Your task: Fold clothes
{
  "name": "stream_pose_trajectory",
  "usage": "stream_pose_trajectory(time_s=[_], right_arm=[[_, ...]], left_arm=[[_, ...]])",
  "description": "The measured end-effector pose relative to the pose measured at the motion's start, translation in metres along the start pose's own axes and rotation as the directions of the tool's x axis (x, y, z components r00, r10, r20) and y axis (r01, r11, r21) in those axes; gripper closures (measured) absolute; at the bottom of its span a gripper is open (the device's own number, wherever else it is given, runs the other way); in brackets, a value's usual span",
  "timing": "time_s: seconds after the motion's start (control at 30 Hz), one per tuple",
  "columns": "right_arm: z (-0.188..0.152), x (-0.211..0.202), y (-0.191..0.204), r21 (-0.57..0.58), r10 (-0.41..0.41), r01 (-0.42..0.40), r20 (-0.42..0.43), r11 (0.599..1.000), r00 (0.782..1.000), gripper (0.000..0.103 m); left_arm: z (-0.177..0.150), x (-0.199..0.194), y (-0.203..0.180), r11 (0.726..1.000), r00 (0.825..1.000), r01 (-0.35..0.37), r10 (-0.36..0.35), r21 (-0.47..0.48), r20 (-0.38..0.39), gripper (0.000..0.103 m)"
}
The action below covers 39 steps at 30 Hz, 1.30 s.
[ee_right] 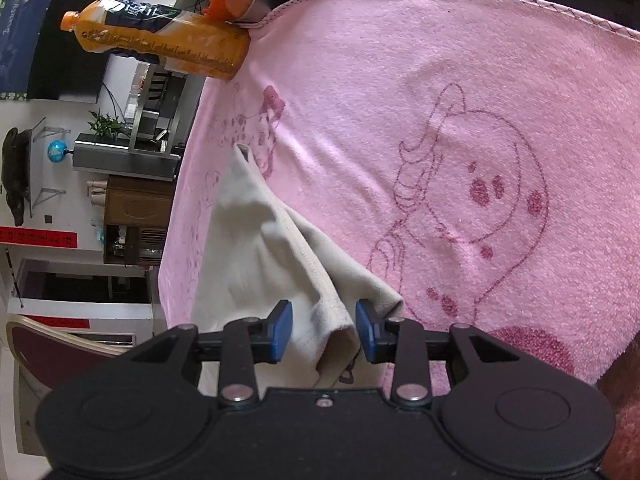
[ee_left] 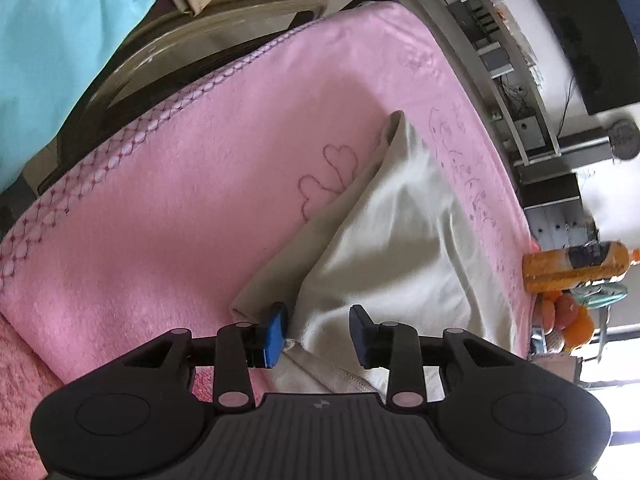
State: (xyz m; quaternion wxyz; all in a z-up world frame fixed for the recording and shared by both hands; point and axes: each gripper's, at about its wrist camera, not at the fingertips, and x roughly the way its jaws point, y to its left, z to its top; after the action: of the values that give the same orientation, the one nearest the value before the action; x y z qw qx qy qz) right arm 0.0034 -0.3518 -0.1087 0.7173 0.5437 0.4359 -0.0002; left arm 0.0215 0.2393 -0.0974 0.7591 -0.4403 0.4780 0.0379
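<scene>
Folding stage: cream cloth lies bunched on the pink towel, one end running up to a narrow tip, hemmed edge toward both grippers. Left gripper has its jaws parted, cloth edge between the pads but not pinched, as far as I can see. Right gripper likewise parted, straddling a raised stitched fold with gaps either side. To do it well, I'd say each gripper should close on a single hem corner rather than on a bunch of layers, then pull taut before laying it over, keeping the towel out of the bite. Cloth looks thin, soft, creased, off-white with a sewn seam. Orange bottle lies at the towel's edge; a turquoise cloth hangs beyond the towel.
</scene>
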Motion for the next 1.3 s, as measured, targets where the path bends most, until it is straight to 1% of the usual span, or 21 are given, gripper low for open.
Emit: stream_pose_trajectory(time_s=[0.1,0.17,0.2,0.27,0.33,0.37,0.43,0.47,0.5,0.57,0.67,0.7,0.73,0.8,0.83,0.87,0.9,0.97,1.0,1.1,1.3], right_arm=[[0.0,0.0,-0.003,0.029,0.016,-0.016,-0.005,0.999,1.0,0.067],[0.0,0.0,-0.003,0.025,0.015,-0.015,-0.008,1.0,1.0,0.067],[-0.001,0.0,-0.002,0.02,0.013,-0.013,-0.01,1.0,1.0,0.067],[-0.002,0.0,0.001,-0.006,-0.002,0.002,-0.005,1.0,1.0,0.069],[-0.003,0.0,0.005,-0.035,-0.015,0.015,-0.001,0.999,1.0,0.073],[-0.004,0.0,0.007,-0.052,-0.019,0.019,0.0,0.998,1.0,0.08],[-0.004,-0.001,0.012,-0.097,-0.036,0.036,0.005,0.995,0.999,0.08],[-0.005,-0.003,0.015,-0.122,-0.048,0.049,0.013,0.991,0.999,0.079],[-0.005,-0.004,0.018,-0.146,-0.059,0.062,0.023,0.987,0.998,0.07],[-0.01,-0.014,0.029,-0.222,-0.08,0.096,0.077,0.97,0.994,0.065],[-0.028,-0.035,0.052,-0.359,-0.093,0.168,0.217,0.918,0.972,0.065],[-0.036,-0.043,0.06,-0.401,-0.084,0.192,0.271,0.896,0.959,0.065],[-0.043,-0.047,0.067,-0.432,-0.053,0.174,0.279,0.885,0.959,0.065],[-0.053,-0.035,0.071,-0.414,0.033,0.025,0.133,0.91,0.991,0.065],[-0.058,-0.028,0.073,-0.393,0.08,-0.052,0.055,0.918,0.995,0.065],[-0.066,-0.012,0.073,-0.344,0.111,-0.118,-0.041,0.931,0.993,0.066],[-0.073,0.003,0.071,-0.296,0.122,-0.148,-0.103,0.944,0.987,0.068],[-0.088,0.037,0.064,-0.187,0.122,-0.163,-0.215,0.969,0.969,0.076],[-0.094,0.05,0.06,-0.146,0.118,-0.158,-0.25,0.977,0.961,0.076],[-0.106,0.072,0.055,-0.092,0.128,-0.159,-0.28,0.983,0.951,0.076],[-0.113,0.082,0.057,-0.092,0.106,-0.133,-0.26,0.987,0.96,0.077]], left_arm=[[-0.002,-0.004,0.006,1.0,1.0,0.011,-0.011,-0.029,-0.007,0.071],[-0.005,-0.005,0.006,1.0,1.0,0.006,-0.006,-0.015,-0.014,0.074],[-0.006,-0.005,0.004,1.0,1.0,-0.002,0.002,-0.002,-0.013,0.077],[-0.007,-0.005,0.0,0.999,1.0,-0.022,0.022,0.028,-0.006,0.091],[-0.009,-0.004,-0.004,0.999,1.0,-0.02,0.02,0.049,-0.001,0.097],[-0.009,-0.004,-0.006,0.998,1.0,-0.022,0.022,0.067,0.005,0.1],[-0.011,-0.006,-0.01,0.995,0.999,-0.032,0.031,0.099,0.019,0.1],[-0.011,-0.006,-0.011,0.993,0.999,-0.041,0.039,0.107,0.02,0.099],[-0.012,-0.007,-0.012,0.992,0.998,-0.057,0.055,0.115,0.023,0.098],[-0.014,-0.009,-0.015,0.983,0.995,-0.1,0.096,0.153,0.039,0.082],[-0.021,-0.013,-0.027,0.948,0.982,-0.183,0.164,0.261,0.092,0.069],[-0.024,-0.013,-0.032,0.93,0.976,-0.214,0.188,0.3,0.113,0.069],[-0.026,-0.012,-0.036,0.913,0.97,-0.237,0.205,0.331,0.129,0.069],[-0.027,-0.007,-0.039,0.907,0.971,-0.237,0.207,0.348,0.122,0.069],[-0.027,-0.005,-0.038,0.915,0.975,-0.221,0.196,0.338,0.106,0.069],[-0.025,-0.004,-0.036,0.924,0.979,-0.203,0.182,0.323,0.093,0.069],[-0.023,-0.005,-0.033,0.936,0.983,-0.183,0.165,0.302,0.084,0.069],[-0.02,-0.007,-0.026,0.955,0.989,-0.143,0.131,0.259,0.065,0.069],[-0.019,-0.008,-0.022,0.963,0.992,-0.127,0.117,0.239,0.056,0.069],[-0.017,-0.009,-0.015,0.975,0.995,-0.103,0.098,0.198,0.034,0.069],[-0.017,-0.006,-0.018,0.975,0.994,-0.106,0.103,0.196,0.029,0.068]])
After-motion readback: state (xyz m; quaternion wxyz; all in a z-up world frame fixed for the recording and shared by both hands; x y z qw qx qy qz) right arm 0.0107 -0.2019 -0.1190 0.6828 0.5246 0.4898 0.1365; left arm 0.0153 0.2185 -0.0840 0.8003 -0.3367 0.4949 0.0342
